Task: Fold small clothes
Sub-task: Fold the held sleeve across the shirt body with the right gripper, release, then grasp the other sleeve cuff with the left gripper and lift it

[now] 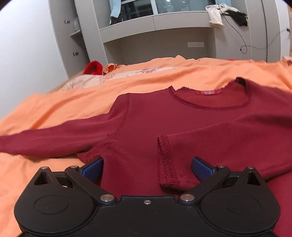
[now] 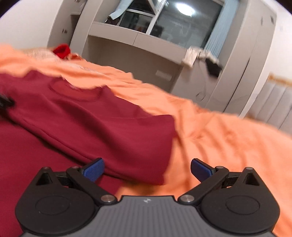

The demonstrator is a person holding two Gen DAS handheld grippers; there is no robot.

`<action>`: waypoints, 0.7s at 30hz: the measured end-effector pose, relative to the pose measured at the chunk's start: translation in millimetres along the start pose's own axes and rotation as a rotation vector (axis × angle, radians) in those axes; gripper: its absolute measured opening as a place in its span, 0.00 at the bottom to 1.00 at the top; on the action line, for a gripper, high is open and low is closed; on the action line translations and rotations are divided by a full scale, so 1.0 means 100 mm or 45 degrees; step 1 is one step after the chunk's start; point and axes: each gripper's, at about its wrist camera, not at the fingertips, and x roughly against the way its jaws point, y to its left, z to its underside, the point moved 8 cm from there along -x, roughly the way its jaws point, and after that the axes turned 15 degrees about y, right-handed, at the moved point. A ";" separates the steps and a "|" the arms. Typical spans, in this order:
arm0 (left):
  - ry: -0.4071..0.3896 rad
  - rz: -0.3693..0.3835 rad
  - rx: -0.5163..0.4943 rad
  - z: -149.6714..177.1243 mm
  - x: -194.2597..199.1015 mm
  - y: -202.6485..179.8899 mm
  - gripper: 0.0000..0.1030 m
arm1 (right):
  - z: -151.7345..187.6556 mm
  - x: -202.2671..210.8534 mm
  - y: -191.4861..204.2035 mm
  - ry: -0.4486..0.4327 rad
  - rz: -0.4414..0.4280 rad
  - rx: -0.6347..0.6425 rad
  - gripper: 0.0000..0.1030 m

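A dark red long-sleeved top point(image 1: 155, 116) lies flat on an orange sheet point(image 1: 54, 109), neck away from me. Its right sleeve is folded across the body, with the cuff point(image 1: 167, 164) near the middle. Its left sleeve point(image 1: 45, 140) lies stretched out to the left. My left gripper point(image 1: 147, 166) is open and empty, just above the body of the top, with the cuff between its blue pads. My right gripper point(image 2: 147, 168) is open and empty over the folded right edge of the top point(image 2: 109, 131), where it meets the sheet point(image 2: 219, 145). The right wrist view is blurred.
A bright red garment point(image 1: 93, 67) and pale patterned bedding point(image 1: 109, 77) lie at the far left of the bed. Grey cabinets with a desk niche point(image 1: 164, 42) stand behind the bed. Clothes and a cable point(image 1: 226, 13) hang on the shelf at the right.
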 end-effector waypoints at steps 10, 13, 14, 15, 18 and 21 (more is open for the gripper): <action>0.028 0.047 0.055 0.01 -0.02 0.08 0.99 | 0.13 -0.21 -0.30 -0.017 -0.130 -0.065 0.99; 0.033 0.040 0.051 0.02 -0.02 0.08 0.99 | 0.02 -0.18 -0.47 -0.038 -0.370 -0.310 0.99; 0.034 0.038 0.049 0.03 -0.02 0.07 0.99 | 0.00 -0.21 -0.51 -0.041 -0.426 -0.380 0.97; 0.038 0.038 0.047 0.04 -0.02 0.07 0.99 | 0.00 -0.26 -0.54 -0.036 -0.468 -0.428 0.87; 0.054 0.055 0.055 0.05 -0.03 0.09 0.99 | 0.05 -0.54 -0.56 0.073 -0.513 -0.530 0.67; 0.067 0.090 0.066 0.07 -0.05 0.11 0.99 | 0.09 -0.60 -0.55 0.078 -0.577 -0.558 0.22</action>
